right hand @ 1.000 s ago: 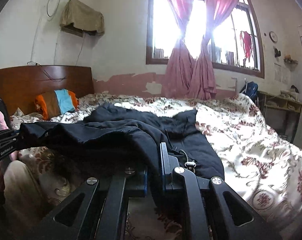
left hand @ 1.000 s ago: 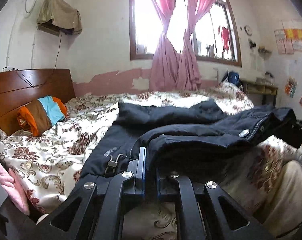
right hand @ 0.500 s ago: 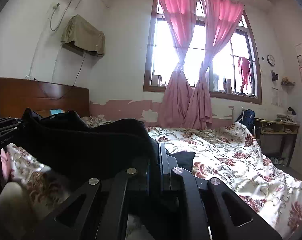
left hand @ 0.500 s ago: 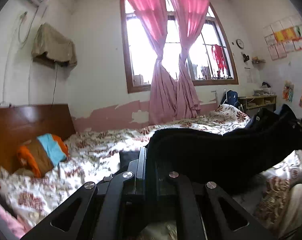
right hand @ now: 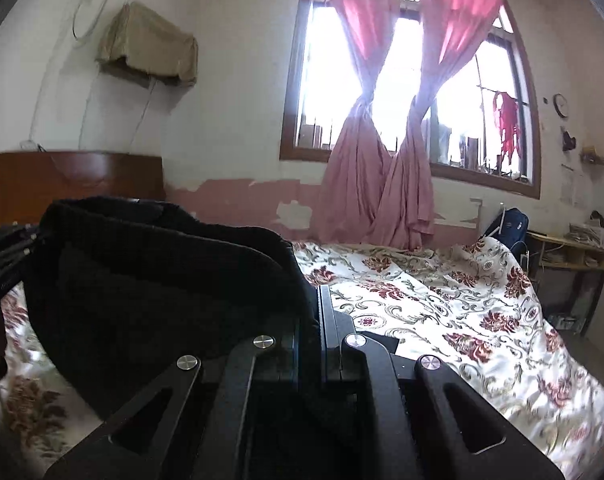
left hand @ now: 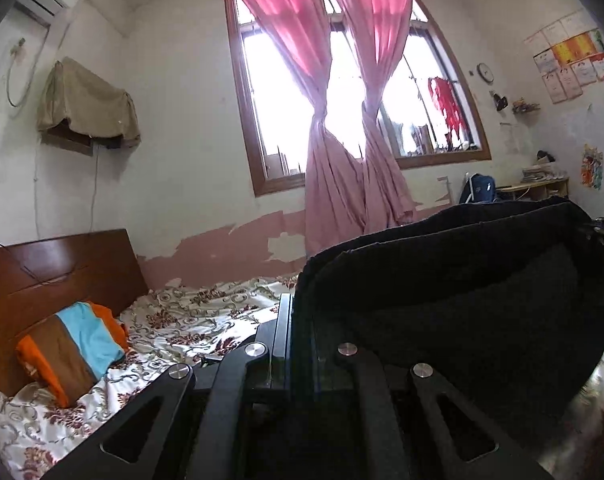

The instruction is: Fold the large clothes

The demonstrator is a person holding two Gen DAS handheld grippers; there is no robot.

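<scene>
Both my left gripper (left hand: 300,320) and my right gripper (right hand: 310,316) are squeezed tight on the big dark jacket (left hand: 462,288), holding it stretched between them above the flowery bed (right hand: 442,304) (so it can fold flat).

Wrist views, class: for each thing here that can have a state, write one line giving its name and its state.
Black jacket: lifted off the bed, stretched between both grippers.
Left gripper: shut on the jacket's edge.
Right gripper: shut on the jacket's edge.
Pink curtains: each tied at the middle, window showing between them.
Bedspread: spread out, rumpled.
Striped pillow: leaning against the headboard.
</scene>
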